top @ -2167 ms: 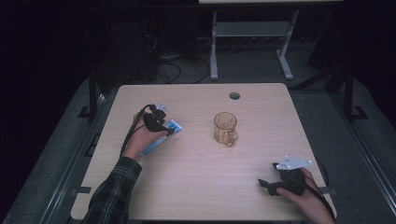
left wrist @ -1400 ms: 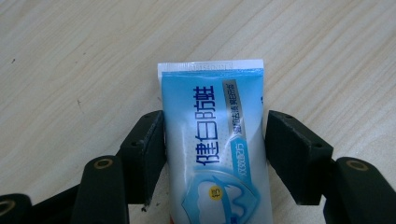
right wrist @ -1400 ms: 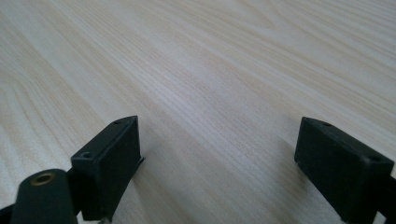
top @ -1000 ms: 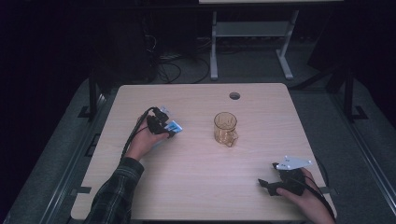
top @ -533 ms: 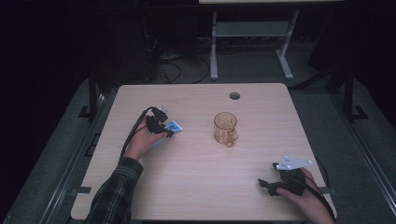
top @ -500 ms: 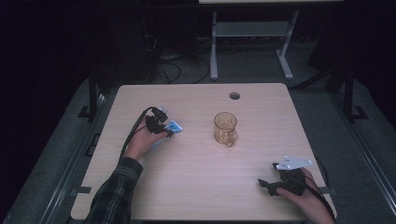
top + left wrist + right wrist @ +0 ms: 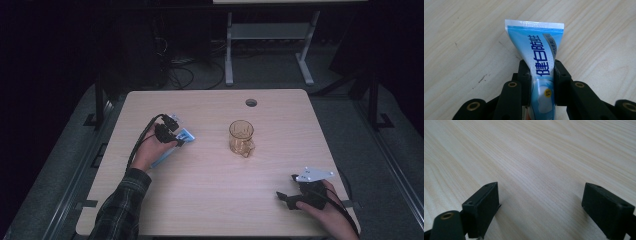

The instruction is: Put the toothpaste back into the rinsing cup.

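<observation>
**Toothpaste tube gripped, barely moved, with the glass mug waiting**

The left gripper [image 7: 541, 75] has its black fingers [image 7: 524, 77] pressed against both sides of a soft blue-and-white plastic toothpaste tube [image 7: 540, 52], crimped flat end pointing away from the camera over the pale wood-grain desk [image 7: 461, 37]. From the high view, the tube [image 7: 181, 141] sits at the desk's left-middle, under the person's left hand [image 7: 147, 152] in a plaid sleeve. Compared with the views of the last two seconds, the change is small: the hand and tube have edged slightly toward the centre of the desk, and over the final half second almost nothing shifts. That reads as a grasp now settled rather than a carry under way; whether the tube has left the surface cannot be told. The amber see-through glass mug [image 7: 241, 138] stands upright near the middle, well apart from the tube, and is the likely destination. The right gripper [image 7: 292, 198] rests at the near right edge where it has been throughout, its fingers [image 7: 482, 206] spread wide over bare wood with nothing between them.
</observation>
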Demonstrator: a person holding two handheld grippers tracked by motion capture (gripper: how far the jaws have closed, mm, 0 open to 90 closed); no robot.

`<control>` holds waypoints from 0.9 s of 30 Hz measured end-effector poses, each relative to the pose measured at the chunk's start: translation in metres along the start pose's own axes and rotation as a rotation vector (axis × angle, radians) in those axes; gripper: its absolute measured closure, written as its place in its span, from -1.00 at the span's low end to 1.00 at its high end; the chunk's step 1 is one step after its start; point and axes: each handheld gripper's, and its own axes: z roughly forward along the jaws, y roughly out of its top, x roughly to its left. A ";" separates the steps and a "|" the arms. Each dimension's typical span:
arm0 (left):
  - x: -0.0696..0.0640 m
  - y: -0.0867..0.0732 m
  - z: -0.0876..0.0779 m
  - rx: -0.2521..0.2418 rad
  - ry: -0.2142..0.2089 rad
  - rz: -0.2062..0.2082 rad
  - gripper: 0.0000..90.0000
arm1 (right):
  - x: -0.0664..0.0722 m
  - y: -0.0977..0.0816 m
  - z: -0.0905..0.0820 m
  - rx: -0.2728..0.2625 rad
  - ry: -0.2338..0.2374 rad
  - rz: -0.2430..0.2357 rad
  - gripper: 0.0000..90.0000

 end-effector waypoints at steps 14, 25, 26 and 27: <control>0.000 -0.001 -0.021 -0.076 -0.042 -0.008 0.62 | 0.000 0.000 0.000 -0.001 0.002 0.001 -0.70; -0.001 -0.007 -0.038 -0.148 -0.052 -0.023 0.63 | 0.000 0.000 0.000 -0.001 0.001 0.001 -0.70; -0.001 -0.008 -0.040 -0.153 -0.054 -0.023 0.63 | 0.000 0.000 0.000 0.000 0.000 0.000 -0.70; -0.002 -0.009 -0.041 -0.157 -0.050 -0.024 0.63 | 0.000 0.000 0.000 0.000 0.001 0.000 -0.70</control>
